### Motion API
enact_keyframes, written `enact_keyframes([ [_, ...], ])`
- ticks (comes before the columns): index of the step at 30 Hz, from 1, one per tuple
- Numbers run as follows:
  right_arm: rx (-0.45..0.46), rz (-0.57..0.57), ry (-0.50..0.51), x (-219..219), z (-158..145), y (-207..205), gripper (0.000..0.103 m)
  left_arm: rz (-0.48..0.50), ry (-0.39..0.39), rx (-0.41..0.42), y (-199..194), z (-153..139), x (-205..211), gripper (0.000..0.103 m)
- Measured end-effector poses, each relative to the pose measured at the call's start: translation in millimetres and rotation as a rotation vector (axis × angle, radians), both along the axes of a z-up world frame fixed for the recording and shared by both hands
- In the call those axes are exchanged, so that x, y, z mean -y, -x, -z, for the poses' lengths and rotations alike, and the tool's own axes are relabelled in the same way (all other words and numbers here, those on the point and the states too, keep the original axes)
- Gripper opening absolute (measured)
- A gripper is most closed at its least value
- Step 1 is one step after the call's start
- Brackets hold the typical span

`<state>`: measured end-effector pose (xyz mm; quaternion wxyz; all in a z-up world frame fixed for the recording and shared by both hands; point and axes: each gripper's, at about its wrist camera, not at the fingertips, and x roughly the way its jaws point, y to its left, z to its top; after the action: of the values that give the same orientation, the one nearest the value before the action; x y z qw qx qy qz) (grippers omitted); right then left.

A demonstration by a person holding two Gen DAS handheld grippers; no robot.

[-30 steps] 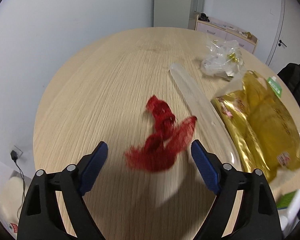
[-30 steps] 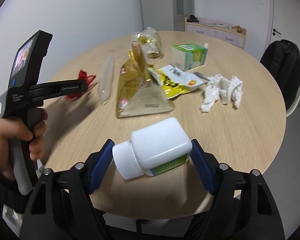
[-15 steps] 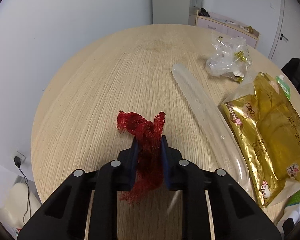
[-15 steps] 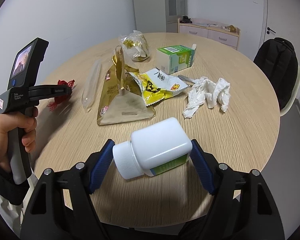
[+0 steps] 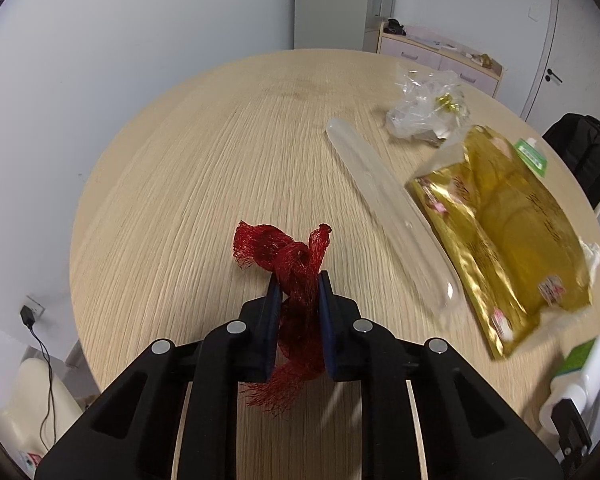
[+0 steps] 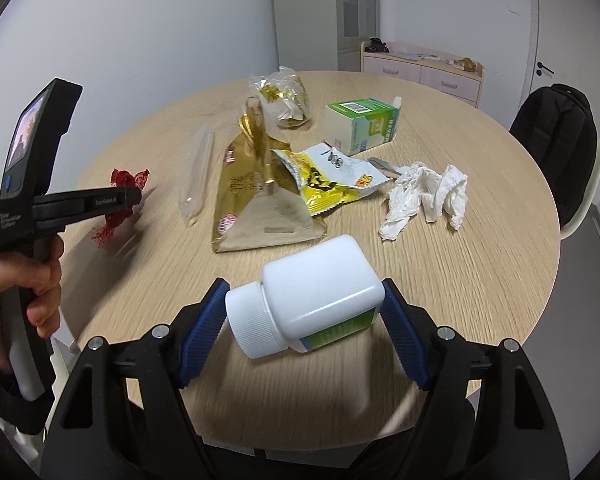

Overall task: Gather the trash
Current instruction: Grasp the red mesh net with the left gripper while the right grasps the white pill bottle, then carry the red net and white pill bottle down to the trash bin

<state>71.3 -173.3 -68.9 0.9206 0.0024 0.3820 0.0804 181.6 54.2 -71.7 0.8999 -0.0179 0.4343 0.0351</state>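
The left gripper (image 5: 298, 280) is clamped on a red net (image 5: 296, 276), a loose, frayed mesh bunched into a twist; its ends stick out above the blue pads and a ragged tail hangs below them, over the near left part of the round table (image 5: 204, 168). The tabletop is pale wood with a fine straight grain.

The right gripper (image 6: 304, 308) holds a bottle (image 6: 312, 304) sideways between its ribbed blue pads: smooth white plastic, squarish body, ridged round cap pointing left, green label underneath.

Lying on the table, right of the net, is a long clear tube (image 5: 392, 208), rounded at both ends. Just beside it lies a crinkled gold foil bag (image 5: 504, 220), and behind that a crumpled clear wrapper (image 5: 424, 108). From the right wrist view, a yellow snack packet (image 6: 328, 176) overlaps the gold bag, a green-and-white carton (image 6: 360, 124) stands behind it, and wadded white tissue (image 6: 424, 196) lies to the right. A dark backpack (image 6: 556, 140) sits on a chair past the table edge.
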Motion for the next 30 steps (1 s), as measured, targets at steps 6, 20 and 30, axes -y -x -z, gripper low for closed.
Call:
enact_keyframes([
  [6, 0.013, -0.018, 0.013, -3, -5, 14, 0.072, 0.011, 0.022, 0.02, 32, -11, 7, 0.017],
  [20, 0.017, -0.022, -0.005, 7, -6, 74, 0.072, 0.045, 0.012, 0.059, 136, -22, 30, 0.017],
  [30, 0.045, -0.04, -0.002, 9, -9, 132, 0.072, 0.049, 0.026, 0.079, 212, -18, 39, 0.017],
])
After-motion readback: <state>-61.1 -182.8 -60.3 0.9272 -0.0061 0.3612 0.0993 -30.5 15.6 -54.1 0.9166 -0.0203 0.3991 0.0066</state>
